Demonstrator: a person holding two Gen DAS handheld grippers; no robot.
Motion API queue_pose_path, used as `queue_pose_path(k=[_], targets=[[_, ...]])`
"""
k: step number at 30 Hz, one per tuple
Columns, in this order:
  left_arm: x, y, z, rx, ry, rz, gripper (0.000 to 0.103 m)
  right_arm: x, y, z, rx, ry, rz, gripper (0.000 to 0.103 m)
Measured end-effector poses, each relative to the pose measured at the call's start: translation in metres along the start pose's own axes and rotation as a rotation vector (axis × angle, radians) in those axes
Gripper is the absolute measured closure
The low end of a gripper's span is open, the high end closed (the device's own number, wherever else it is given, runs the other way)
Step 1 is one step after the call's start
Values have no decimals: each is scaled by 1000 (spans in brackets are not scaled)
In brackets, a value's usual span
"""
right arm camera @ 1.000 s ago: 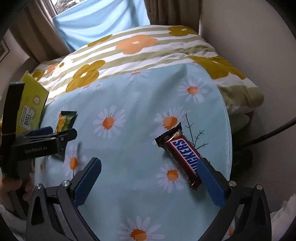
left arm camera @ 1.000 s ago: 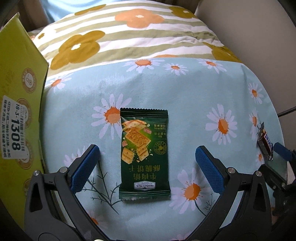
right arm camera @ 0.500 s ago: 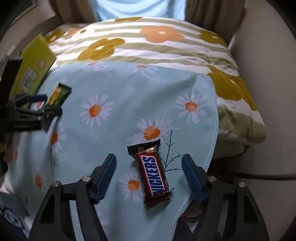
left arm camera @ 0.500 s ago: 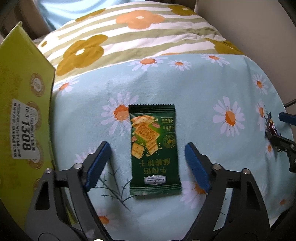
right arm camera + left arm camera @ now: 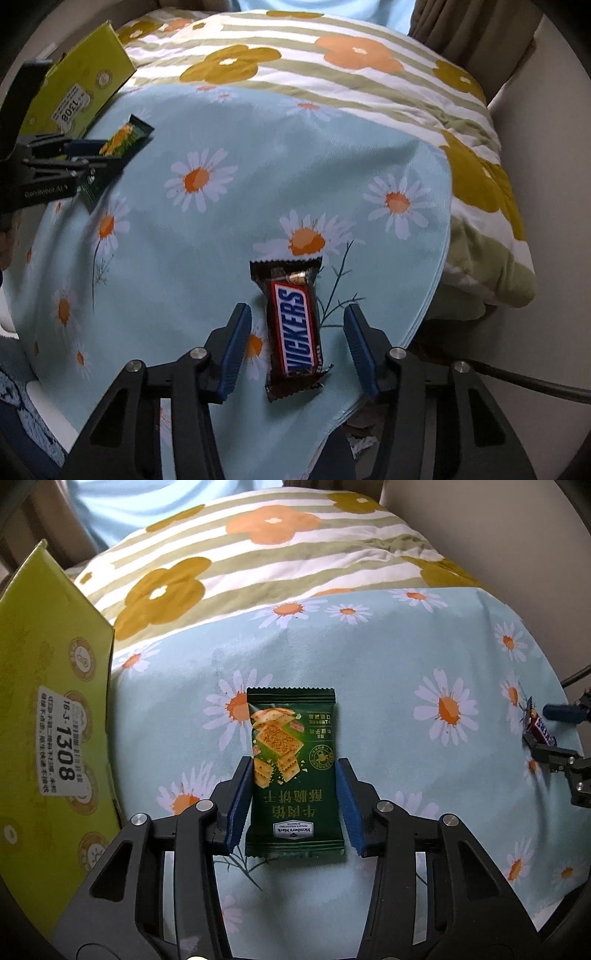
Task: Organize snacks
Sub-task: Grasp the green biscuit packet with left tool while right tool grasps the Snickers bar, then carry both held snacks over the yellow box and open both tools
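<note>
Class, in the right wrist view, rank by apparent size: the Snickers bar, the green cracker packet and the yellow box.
1. Snickers bar, though it lies nearest the camera.
2. Yellow box, far off and partly hidden.
3. Cracker packet, partly hidden by the left gripper.

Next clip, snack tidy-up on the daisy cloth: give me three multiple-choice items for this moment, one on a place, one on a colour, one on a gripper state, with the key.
1. Where is the yellow-green box relative to the cracker packet in the left wrist view?
A. To its left
B. To its right
C. Under it

2. What colour is the cracker packet?
A. Red
B. Dark green
C. White

3. How does the right gripper stand at the Snickers bar?
A. Shut on it
B. Open, one finger each side
C. Holding it above the cloth

Key: 1 A, the box fills the left edge. 2 B, the wrapper is dark green. 3 B, cloth shows between each finger and the bar, which lies on the daisy cloth.
</note>
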State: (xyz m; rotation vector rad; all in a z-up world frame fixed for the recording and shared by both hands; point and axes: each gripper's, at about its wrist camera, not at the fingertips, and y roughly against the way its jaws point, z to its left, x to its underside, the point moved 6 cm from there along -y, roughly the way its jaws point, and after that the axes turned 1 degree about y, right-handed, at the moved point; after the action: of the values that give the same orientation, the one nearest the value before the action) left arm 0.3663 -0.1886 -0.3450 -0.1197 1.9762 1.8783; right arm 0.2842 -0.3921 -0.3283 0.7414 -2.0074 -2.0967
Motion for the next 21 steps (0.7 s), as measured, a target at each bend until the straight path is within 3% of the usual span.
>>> queue_pose_path(k=[5, 15, 21], targets=[[1, 5, -2, -2, 7, -9, 62, -3, 1, 3, 16, 52, 0, 78], [5, 32, -3, -3, 58, -61, 62, -12, 21, 10, 20, -27, -76, 78], [-3, 87, 0, -26, 86, -170, 62, -32, 64, 23, -7, -62, -172, 78]])
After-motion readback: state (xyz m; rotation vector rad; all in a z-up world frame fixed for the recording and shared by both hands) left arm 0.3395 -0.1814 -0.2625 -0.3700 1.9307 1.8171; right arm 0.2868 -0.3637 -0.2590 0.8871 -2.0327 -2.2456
